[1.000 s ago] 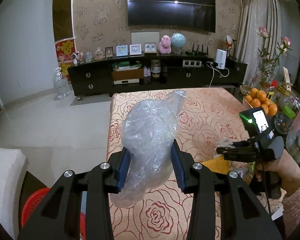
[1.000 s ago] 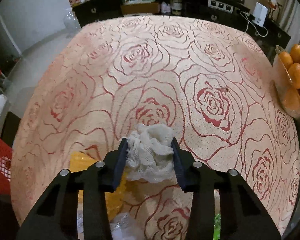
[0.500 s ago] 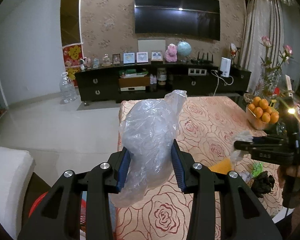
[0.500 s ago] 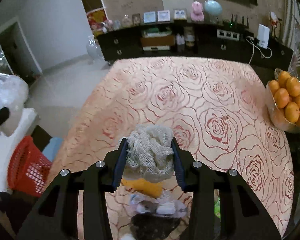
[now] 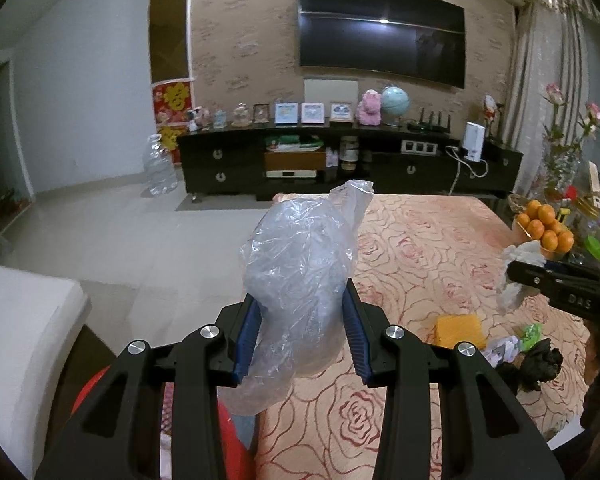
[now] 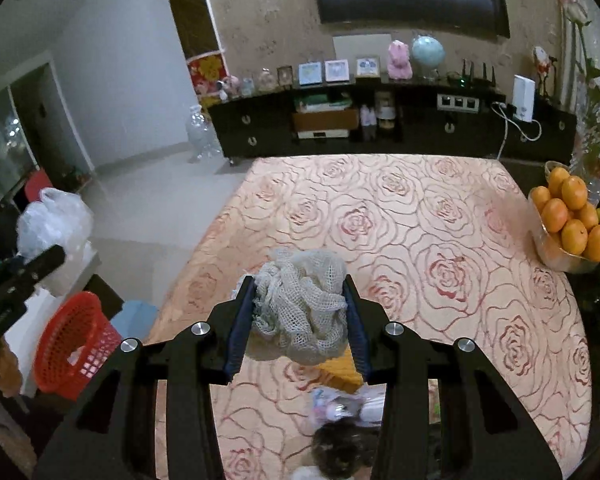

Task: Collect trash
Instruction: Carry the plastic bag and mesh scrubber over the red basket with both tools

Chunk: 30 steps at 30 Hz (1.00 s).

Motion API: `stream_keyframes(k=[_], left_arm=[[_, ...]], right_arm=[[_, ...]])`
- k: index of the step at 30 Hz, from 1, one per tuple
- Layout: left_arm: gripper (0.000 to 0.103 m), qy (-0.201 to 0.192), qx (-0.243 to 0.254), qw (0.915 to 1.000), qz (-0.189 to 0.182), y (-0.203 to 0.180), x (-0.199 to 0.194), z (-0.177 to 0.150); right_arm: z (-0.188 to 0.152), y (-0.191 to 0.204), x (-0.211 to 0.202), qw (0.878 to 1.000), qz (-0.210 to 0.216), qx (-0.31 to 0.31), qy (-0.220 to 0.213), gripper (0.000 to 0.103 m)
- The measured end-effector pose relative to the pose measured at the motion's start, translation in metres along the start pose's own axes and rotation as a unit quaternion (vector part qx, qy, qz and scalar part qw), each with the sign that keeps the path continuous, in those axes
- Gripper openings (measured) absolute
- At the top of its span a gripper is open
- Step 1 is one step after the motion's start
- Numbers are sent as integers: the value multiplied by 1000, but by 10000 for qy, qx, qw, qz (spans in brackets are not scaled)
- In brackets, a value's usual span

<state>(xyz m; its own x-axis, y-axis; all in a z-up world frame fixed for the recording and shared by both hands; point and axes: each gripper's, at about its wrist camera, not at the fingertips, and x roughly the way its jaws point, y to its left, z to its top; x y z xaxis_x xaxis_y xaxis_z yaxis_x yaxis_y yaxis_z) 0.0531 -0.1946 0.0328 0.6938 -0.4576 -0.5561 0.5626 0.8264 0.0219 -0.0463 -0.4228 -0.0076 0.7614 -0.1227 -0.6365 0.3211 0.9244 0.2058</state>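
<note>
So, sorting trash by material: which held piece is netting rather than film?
The beige mesh wad in the right gripper; the left gripper clamps a clear plastic bag.

Before you stands a table covered edge to edge by a peach cloth patterned with red-outlined roses. Its far and middle parts carry nothing you can see. At your near edge lies a small cluster of litter: a flat yellow-orange piece, a crumpled green scrap to its right, a pale printed wrapper just nearer, and a dark, lumpy clump beside the wrapper. On the far right edge a bowl of oranges rests. On the floor left of the table you see a red slatted basket.
</note>
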Motion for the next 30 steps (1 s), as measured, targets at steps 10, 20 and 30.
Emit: stream_keyframes(k=[10,20,30], left_arm=[[37,106,-427,9984,366,41,-13,-24],[37,165,-927,9929,730,79,-28,-41],[37,241,-1221,9865,1063,121,-39,-57]], right_arm=[[-10,48,1,9986,336,-400,10,41],[-18,95,13,9946,670,-783,119,42],[-24,146,31,9880,1028,-1115,282,42]])
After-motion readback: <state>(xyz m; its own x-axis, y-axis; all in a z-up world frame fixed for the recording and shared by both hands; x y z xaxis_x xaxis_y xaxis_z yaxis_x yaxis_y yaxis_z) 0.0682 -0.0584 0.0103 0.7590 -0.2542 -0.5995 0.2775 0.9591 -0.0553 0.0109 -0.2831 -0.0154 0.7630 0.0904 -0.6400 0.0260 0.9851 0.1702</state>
